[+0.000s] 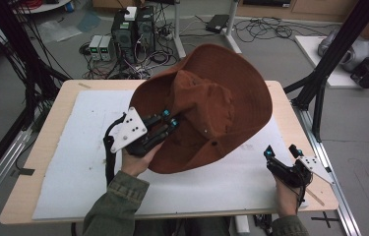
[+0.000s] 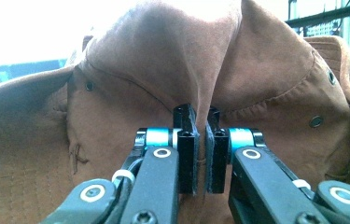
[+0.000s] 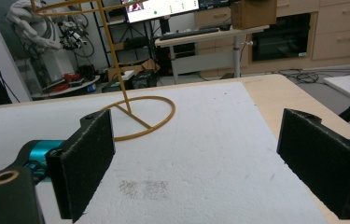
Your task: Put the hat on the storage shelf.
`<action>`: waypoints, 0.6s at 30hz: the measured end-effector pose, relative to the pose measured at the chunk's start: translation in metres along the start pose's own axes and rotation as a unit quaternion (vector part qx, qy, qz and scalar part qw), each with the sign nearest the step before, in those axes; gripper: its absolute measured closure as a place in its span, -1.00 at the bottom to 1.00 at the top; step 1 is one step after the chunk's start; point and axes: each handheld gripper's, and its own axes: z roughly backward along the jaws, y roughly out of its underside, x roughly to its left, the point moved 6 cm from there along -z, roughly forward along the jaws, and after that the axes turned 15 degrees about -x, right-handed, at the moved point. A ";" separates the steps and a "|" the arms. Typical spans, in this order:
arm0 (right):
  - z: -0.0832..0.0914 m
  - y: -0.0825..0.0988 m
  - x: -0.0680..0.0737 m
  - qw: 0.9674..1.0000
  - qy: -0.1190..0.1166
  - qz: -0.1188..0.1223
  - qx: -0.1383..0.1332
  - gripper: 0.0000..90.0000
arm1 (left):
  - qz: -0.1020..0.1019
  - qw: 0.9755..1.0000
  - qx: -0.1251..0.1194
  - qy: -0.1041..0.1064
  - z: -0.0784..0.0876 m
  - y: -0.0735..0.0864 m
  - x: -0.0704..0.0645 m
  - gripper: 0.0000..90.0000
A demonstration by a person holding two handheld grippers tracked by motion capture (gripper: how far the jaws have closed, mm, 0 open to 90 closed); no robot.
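Two jaws of your left gripper (image 2: 199,140) pinch a fold of the brown hat (image 1: 206,105) to hold it lifted off the table (image 1: 280,98), while your right gripper (image 3: 200,158) rests spread, empty, near the yellow wire stand (image 3: 135,112).

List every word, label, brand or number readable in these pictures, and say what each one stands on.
No text can be read.
The monitor in the right gripper view shows a lit display, too small and blurred to read.
The brown hat, pinched by the left gripper, shows plain fabric and metal eyelets.
The white mat carries a faint grey smudge that forms no letters.
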 end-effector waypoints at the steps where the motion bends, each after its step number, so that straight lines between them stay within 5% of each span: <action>1: 0.000 0.000 0.001 1.000 -0.002 0.003 0.001 -0.77 | -0.003 1.000 -0.004 0.001 -0.004 -0.003 0.002 0.91; 10: -0.001 0.003 0.006 1.000 -0.017 0.011 0.007 -0.77 | -0.006 0.999 -0.043 -0.012 -0.040 -0.019 0.022 0.91; 18: 0.000 0.005 0.012 1.000 -0.027 0.012 0.008 -0.77 | 0.015 0.998 -0.047 -0.025 -0.097 -0.003 0.050 0.91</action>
